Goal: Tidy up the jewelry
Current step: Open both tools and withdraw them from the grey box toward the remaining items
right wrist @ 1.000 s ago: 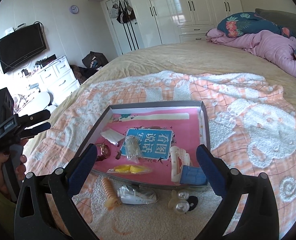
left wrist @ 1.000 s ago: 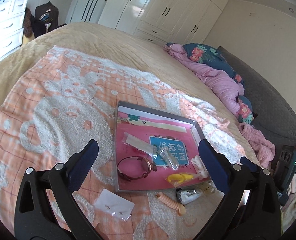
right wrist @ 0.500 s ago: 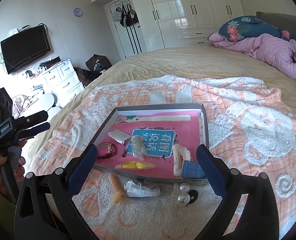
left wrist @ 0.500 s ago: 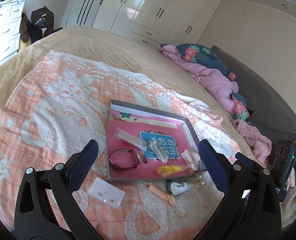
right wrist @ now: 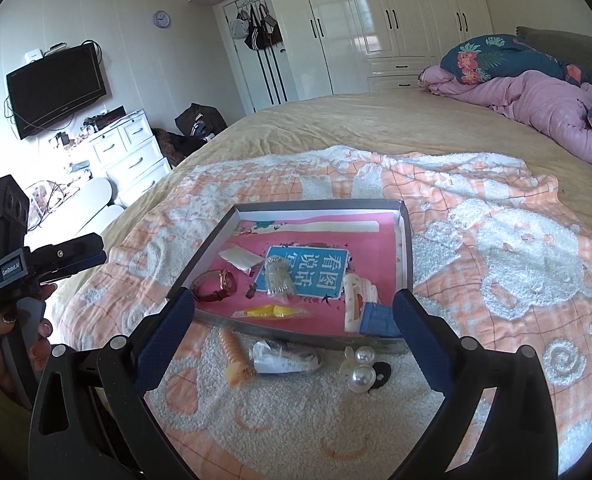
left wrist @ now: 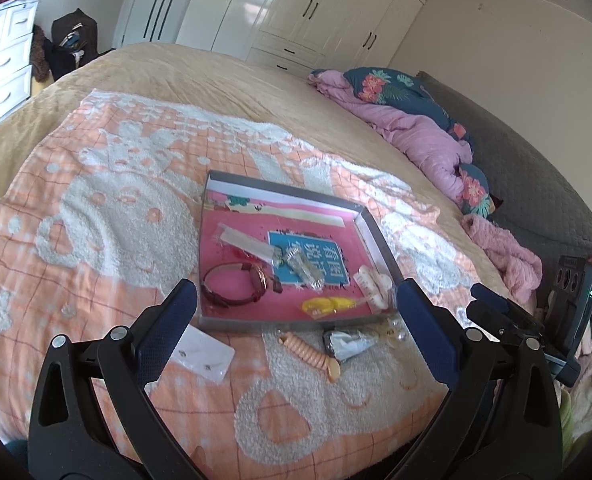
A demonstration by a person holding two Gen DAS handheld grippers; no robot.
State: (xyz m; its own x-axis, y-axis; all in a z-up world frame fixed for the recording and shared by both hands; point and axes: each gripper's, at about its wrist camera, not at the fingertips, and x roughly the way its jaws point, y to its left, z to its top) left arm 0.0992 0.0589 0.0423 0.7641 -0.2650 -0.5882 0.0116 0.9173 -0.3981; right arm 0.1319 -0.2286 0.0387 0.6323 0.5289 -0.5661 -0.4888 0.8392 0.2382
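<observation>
A shallow grey box (left wrist: 295, 324) (right wrist: 200, 254) with a pink floor lies on the orange-and-white blanket. Inside it are a brown-strapped watch (left wrist: 236, 285) (right wrist: 215, 285), a yellow piece in a clear bag (left wrist: 323, 305) (right wrist: 270, 311), a clear bag of beads (right wrist: 278, 278) and a white hair claw (left wrist: 371, 285) (right wrist: 356, 300). In front of the box lie a peach coil hair tie (left wrist: 309, 354) (right wrist: 235, 356), a crumpled clear bag (right wrist: 284, 360), pearl pieces (right wrist: 360, 372) and an earring card (left wrist: 204, 354). My left gripper (left wrist: 294, 304) and right gripper (right wrist: 294, 308) hover open above the near edge, holding nothing.
A pink quilt and floral pillows (right wrist: 535, 92) are heaped at the head of the bed. White wardrobes (right wrist: 375, 20) line the far wall, with a white dresser (right wrist: 128, 152) and a television (right wrist: 56, 88) at the left. A hand (right wrist: 0, 344) holds the left gripper's handle.
Both grippers have drawn back and up from the box, so it and the loose pieces look smaller and more blanket shows. Both stay open. Nothing on the bed has moved.
</observation>
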